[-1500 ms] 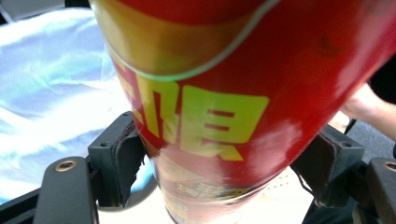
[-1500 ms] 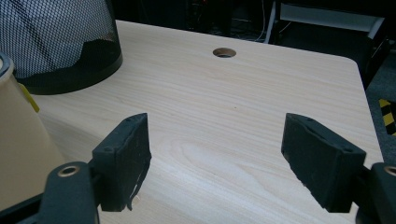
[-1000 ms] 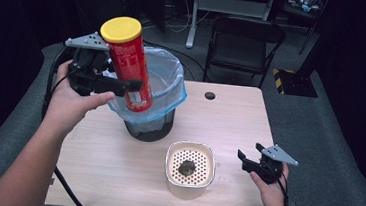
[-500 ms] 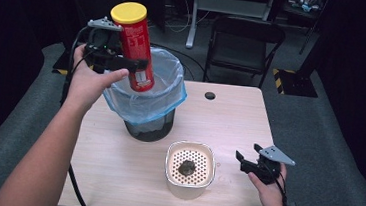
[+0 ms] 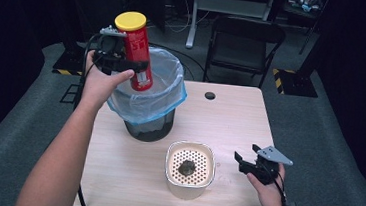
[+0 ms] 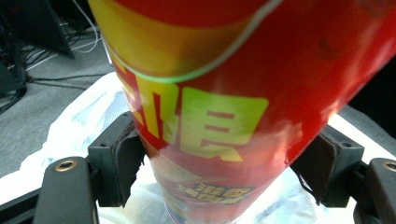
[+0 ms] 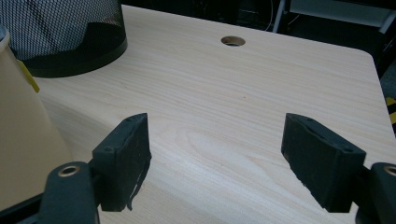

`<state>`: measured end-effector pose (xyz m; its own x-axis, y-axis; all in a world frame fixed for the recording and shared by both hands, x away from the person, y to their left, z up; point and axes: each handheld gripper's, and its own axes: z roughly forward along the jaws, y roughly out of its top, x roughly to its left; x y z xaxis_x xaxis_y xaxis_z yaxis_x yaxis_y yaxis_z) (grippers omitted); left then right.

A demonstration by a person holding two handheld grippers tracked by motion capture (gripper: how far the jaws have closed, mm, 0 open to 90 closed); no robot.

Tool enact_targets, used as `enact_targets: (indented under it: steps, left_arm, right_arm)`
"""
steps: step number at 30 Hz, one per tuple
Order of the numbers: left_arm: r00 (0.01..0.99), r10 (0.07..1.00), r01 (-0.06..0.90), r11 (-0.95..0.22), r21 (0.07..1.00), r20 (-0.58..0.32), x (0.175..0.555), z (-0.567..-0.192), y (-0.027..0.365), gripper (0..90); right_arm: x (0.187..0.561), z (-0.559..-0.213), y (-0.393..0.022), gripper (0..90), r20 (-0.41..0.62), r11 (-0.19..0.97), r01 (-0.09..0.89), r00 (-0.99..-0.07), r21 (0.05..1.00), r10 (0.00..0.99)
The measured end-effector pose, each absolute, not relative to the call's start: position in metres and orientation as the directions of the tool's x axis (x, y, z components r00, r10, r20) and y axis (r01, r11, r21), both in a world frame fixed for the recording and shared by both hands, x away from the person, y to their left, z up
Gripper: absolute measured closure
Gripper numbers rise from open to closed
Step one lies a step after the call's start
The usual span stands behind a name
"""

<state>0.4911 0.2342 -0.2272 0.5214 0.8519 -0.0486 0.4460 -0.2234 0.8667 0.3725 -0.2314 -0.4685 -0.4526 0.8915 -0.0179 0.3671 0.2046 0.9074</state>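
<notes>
Left gripper (image 5: pixel 124 66) pinches red can (image 5: pixel 137 59) above bin (image 5: pixel 148 105); right gripper (image 5: pixel 251 161) spread over wooden table (image 5: pixel 235 117)

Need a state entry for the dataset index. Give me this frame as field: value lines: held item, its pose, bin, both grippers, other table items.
held item: red can with yellow lid, printed label
pose: near upright, slightly tilted, lower end inside the mouth of the bin
bin: black mesh bin with a blue liner, on the far left of the table
left gripper: shut on the can's side, over the bin
right gripper: open, nothing between the jaws, low at the table's right edge
other: cream perforated container, something dark inside
</notes>
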Motion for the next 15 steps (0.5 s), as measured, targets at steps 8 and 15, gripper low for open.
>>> enact_targets:
  steps: [8, 15]
  left_arm:
    - [0.524, 0.849, 0.497, -0.232, 0.836, -0.075, 0.505, -0.253, 0.234, 23.8]
    - [0.519, 0.851, 0.546, -0.259, 0.797, -0.079, 0.513, -0.266, 0.236, 23.3]
  right_arm:
    - [0.373, -0.469, -0.23, 23.4, -0.014, 0.203, 0.374, -0.449, 0.905, 0.893]
    - [0.373, -0.469, -0.23, 23.3, -0.02, 0.211, 0.369, -0.457, 0.905, 0.889]
